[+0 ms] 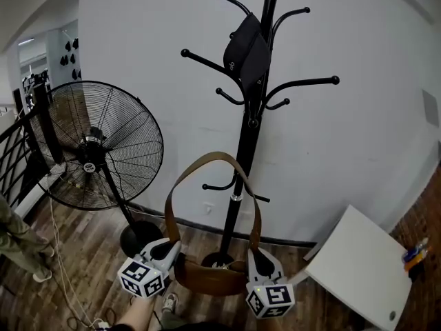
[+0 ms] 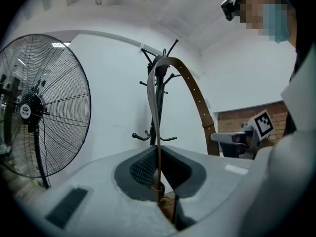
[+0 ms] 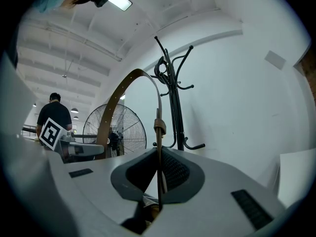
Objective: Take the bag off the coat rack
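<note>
A brown leather bag (image 1: 210, 278) hangs low between my two grippers, in front of the black coat rack (image 1: 248, 136). Its strap (image 1: 213, 156) arches upward in a stiff loop and rests on no hook that I can see. My left gripper (image 1: 173, 254) is shut on the strap's left end just above the bag body, and my right gripper (image 1: 253, 259) is shut on the right end. In the left gripper view the strap (image 2: 192, 88) runs up from the closed left gripper (image 2: 158, 181). In the right gripper view the strap (image 3: 111, 107) rises from the closed right gripper (image 3: 159, 191).
A black pouch (image 1: 247, 52) hangs on an upper hook of the rack. A large black floor fan (image 1: 96, 147) stands at the left, with a cable (image 1: 62, 267) on the wooden floor. A white tabletop (image 1: 362, 267) is at the right. A person's legs (image 1: 17, 243) show at far left.
</note>
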`<state>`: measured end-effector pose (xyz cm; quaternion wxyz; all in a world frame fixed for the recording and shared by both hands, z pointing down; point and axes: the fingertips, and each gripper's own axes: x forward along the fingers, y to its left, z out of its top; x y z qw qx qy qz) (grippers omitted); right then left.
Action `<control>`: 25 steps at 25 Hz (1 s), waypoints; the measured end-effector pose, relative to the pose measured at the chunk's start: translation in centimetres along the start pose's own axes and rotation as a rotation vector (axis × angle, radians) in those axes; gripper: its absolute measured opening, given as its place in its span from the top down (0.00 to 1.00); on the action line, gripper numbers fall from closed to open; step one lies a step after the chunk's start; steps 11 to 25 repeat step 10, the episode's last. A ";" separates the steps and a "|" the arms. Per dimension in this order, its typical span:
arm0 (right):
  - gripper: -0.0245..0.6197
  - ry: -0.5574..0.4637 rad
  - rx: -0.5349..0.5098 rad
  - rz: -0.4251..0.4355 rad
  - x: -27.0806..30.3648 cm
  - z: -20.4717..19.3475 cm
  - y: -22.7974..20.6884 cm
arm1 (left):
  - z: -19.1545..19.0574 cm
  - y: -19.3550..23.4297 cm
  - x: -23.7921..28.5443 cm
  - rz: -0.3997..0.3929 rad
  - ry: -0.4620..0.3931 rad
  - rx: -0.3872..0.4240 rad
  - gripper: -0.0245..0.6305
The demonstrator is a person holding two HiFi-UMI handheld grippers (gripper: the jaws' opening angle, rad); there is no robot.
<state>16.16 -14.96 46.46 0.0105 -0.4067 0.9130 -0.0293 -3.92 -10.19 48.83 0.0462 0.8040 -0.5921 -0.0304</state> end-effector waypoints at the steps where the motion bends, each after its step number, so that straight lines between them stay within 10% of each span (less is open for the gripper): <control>1: 0.92 -0.001 0.001 0.000 -0.1 0.0 0.0 | 0.0 0.0 -0.1 0.001 0.000 0.000 0.94; 25: 0.92 -0.004 -0.002 -0.003 -0.4 0.2 0.4 | 0.0 -0.1 -0.6 0.001 0.002 0.000 0.94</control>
